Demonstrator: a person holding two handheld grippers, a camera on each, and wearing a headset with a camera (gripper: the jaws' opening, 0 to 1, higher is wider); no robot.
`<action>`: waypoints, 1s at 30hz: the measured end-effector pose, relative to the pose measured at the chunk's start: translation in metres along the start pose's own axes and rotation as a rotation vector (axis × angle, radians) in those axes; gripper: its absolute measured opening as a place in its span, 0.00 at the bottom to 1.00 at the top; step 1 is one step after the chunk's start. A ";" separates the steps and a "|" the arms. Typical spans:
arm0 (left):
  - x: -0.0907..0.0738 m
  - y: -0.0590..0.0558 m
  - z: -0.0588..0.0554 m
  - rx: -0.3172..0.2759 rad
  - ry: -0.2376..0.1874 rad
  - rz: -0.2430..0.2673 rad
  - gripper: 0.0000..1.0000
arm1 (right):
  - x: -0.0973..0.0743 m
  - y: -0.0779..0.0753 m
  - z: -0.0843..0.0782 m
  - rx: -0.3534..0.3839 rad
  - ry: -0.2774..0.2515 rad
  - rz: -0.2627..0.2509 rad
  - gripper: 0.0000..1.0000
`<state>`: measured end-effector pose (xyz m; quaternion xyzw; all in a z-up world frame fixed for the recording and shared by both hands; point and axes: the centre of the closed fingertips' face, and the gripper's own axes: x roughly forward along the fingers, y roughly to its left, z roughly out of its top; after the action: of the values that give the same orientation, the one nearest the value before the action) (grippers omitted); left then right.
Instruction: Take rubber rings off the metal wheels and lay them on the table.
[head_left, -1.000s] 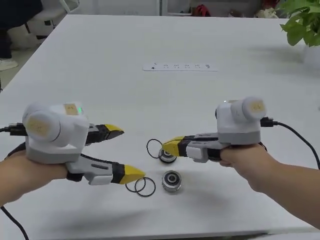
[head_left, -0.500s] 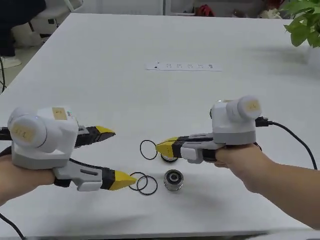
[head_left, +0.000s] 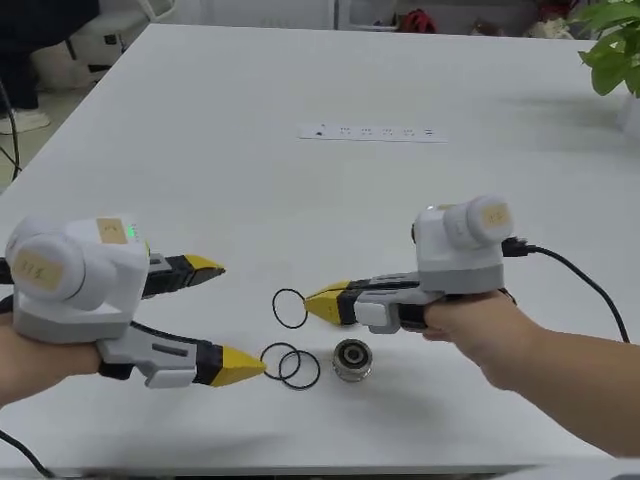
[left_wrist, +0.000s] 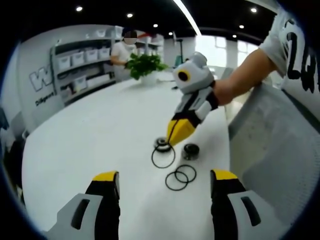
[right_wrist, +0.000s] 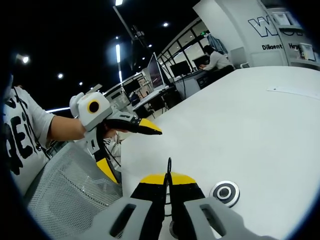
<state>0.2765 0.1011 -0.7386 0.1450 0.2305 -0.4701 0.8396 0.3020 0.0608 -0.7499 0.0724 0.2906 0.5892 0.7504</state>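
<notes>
Jaws, right gripper: pressed together on a thin rubber ring, which stands up between the tips in the right gripper view.
Jaws, left gripper: wide apart and holding nothing, tips pointed at the work from the left.
Held ring: hangs from the right tips near the front edge of the table. Whether its lower side touches the top cannot be told.
Loose rings: two, flat and overlapping, between the left gripper's lower tip and the near wheel.
Far wheel: sits just behind the held ring in the left gripper view.
Change: a second ago the held ring lay against the far wheel. It has since been drawn leftward, clear of that wheel and closer to the loose pair.
Finding: judged a third ring freed but not yet laid down. Release beside the other two is the likely step in hand.
Outstanding: whether either wheel still carries a ring is too small to tell.
</notes>
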 end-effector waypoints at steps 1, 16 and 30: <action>0.000 0.000 -0.001 -0.001 0.001 0.001 0.75 | 0.001 0.001 -0.001 0.003 0.006 0.005 0.00; -0.001 0.000 -0.004 -0.010 0.005 0.002 0.75 | 0.006 0.010 -0.017 0.036 0.061 0.052 0.00; 0.000 0.000 -0.005 -0.013 0.010 0.000 0.75 | 0.012 0.017 -0.030 0.048 0.105 0.080 0.00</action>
<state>0.2757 0.1034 -0.7430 0.1420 0.2377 -0.4681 0.8392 0.2734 0.0701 -0.7709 0.0707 0.3404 0.6148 0.7079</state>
